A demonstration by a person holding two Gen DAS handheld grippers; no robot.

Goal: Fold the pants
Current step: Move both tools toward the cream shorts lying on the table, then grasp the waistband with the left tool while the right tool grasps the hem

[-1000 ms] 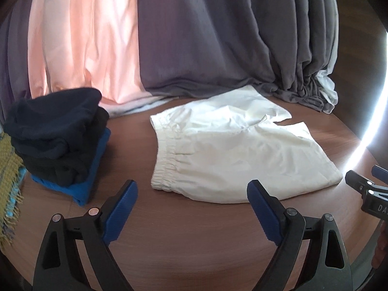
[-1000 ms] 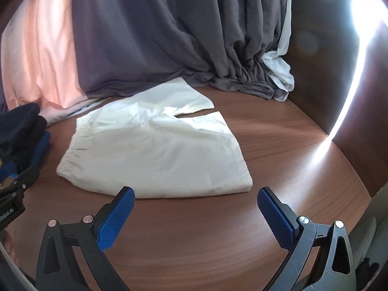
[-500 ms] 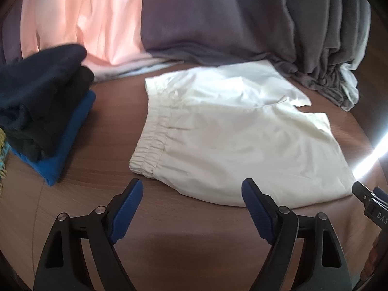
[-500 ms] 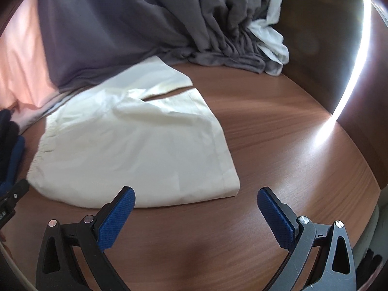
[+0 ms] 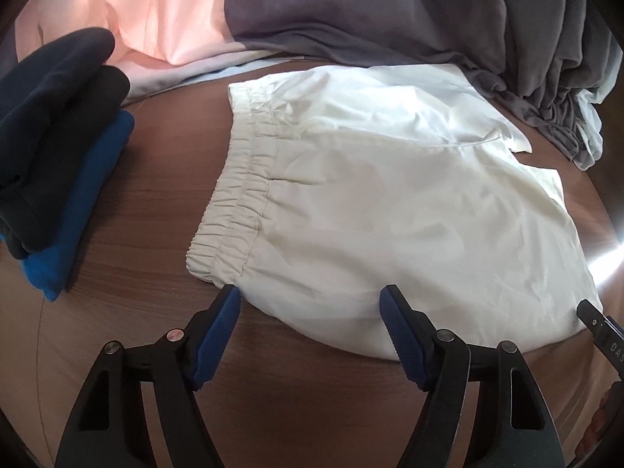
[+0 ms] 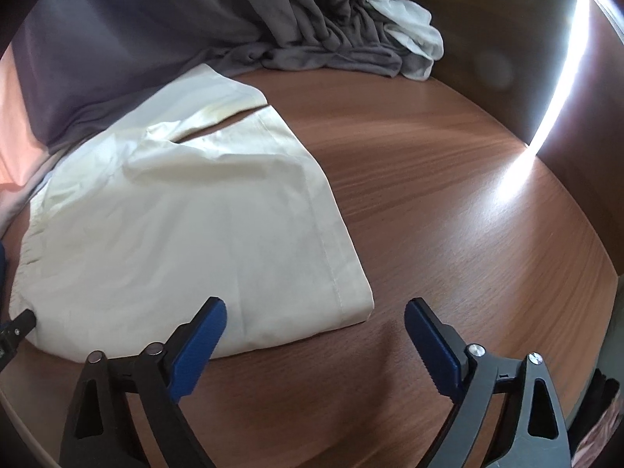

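Observation:
A pair of cream-white shorts (image 5: 390, 195) lies flat on the brown wooden table (image 5: 136, 241), elastic waistband to the left, legs to the right. My left gripper (image 5: 312, 300) is open, its blue-padded fingers just above the near edge by the waistband corner. The shorts also show in the right wrist view (image 6: 187, 226). My right gripper (image 6: 316, 312) is open, straddling the near hem corner of the closer leg. Neither gripper holds the cloth.
A stack of folded dark navy and blue clothes (image 5: 58, 148) sits at the left. Grey and pink curtains (image 5: 351, 7) hang behind the table and bunch on it at the far right (image 6: 343, 39). Bare table lies right of the shorts (image 6: 468, 214).
Both grippers have moved forward and down toward the near edge of the shorts. The shorts have not moved. Both grippers stay open.

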